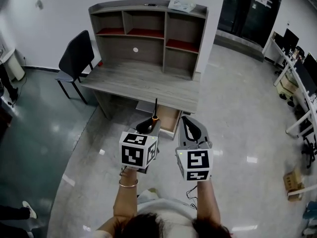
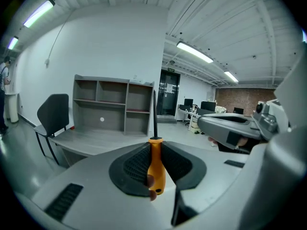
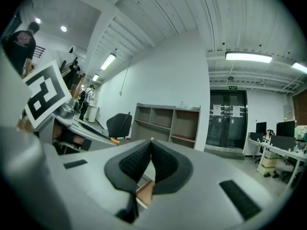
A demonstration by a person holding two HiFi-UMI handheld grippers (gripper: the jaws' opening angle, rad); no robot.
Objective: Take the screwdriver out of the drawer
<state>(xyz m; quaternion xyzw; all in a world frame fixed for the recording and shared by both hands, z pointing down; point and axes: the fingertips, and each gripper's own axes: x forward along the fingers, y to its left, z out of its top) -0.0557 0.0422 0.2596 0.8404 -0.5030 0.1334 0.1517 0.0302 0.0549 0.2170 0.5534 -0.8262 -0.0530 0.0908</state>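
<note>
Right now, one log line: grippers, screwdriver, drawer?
left gripper: shut on screwdriver, shaft up | right gripper: shut, empty | drawer: open under desk | screwdriver: out of drawer

So the counter [image 1: 143, 81] is a grey wood-grain one pushed up to the white wall, with a matching hutch [image 1: 148, 36] standing along its back edge. The hutch's open compartments have red shelf boards, and a white packet [image 1: 181, 4] lies on its top near the right end. Under the counter's front edge a drawer [image 1: 169, 119] is pulled out. A black chair [image 1: 75, 59] stands on the glossy floor [image 1: 237, 118] just beside the counter's left end.
</note>
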